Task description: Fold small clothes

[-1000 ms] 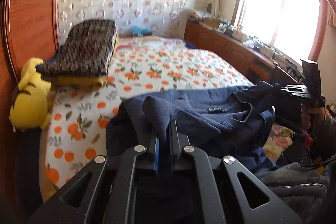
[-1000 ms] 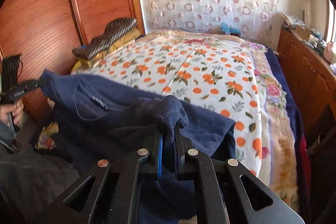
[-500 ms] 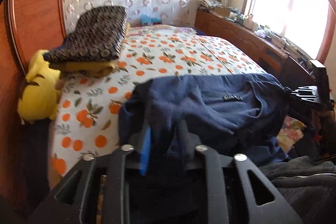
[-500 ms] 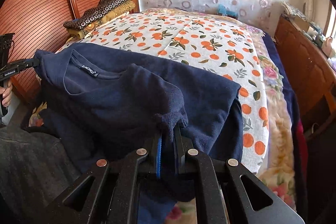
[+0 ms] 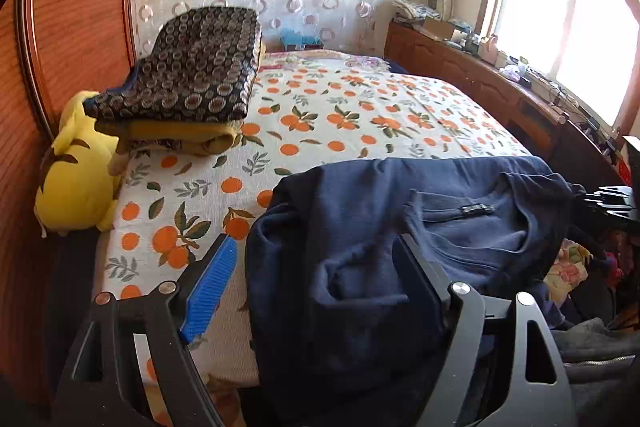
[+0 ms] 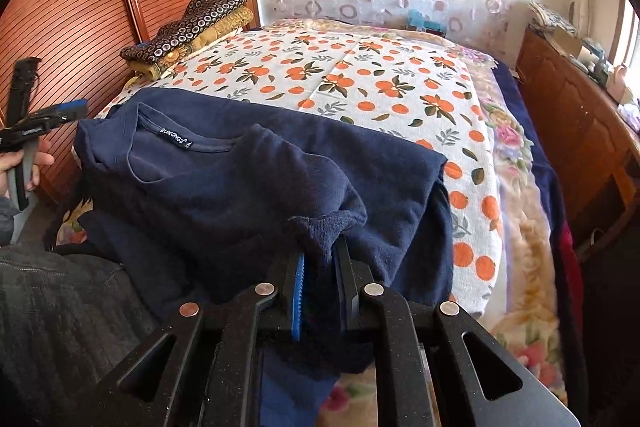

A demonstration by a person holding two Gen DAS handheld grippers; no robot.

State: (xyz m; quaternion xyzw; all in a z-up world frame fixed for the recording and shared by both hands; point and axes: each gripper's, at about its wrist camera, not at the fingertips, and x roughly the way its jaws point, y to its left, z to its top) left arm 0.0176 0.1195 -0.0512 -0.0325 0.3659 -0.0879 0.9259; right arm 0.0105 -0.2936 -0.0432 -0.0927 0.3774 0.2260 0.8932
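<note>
A navy blue sweatshirt (image 6: 240, 187) lies on the near edge of the bed, collar and label facing up; it also shows in the left wrist view (image 5: 400, 227). My left gripper (image 5: 316, 247) is open, its jaws wide apart over the sweatshirt's left edge, holding nothing. It appears at the far left of the right wrist view (image 6: 48, 119), clear of the cloth. My right gripper (image 6: 320, 247) is shut on a bunched fold of the sweatshirt's right side, and it appears at the right edge of the left wrist view (image 5: 612, 199).
The bed has an orange-print sheet (image 5: 360, 119). A folded stack of patterned blankets (image 5: 192, 79) and a yellow plush toy (image 5: 76, 167) sit by the wooden headboard (image 6: 80, 7). A wooden dresser (image 6: 580, 131) runs along the right side. Grey clothing (image 6: 60, 307) lies near me.
My left gripper opened and let go of the sweatshirt, which now lies flat on the bed. My right gripper stays shut on its fold, lowered toward the bed.
</note>
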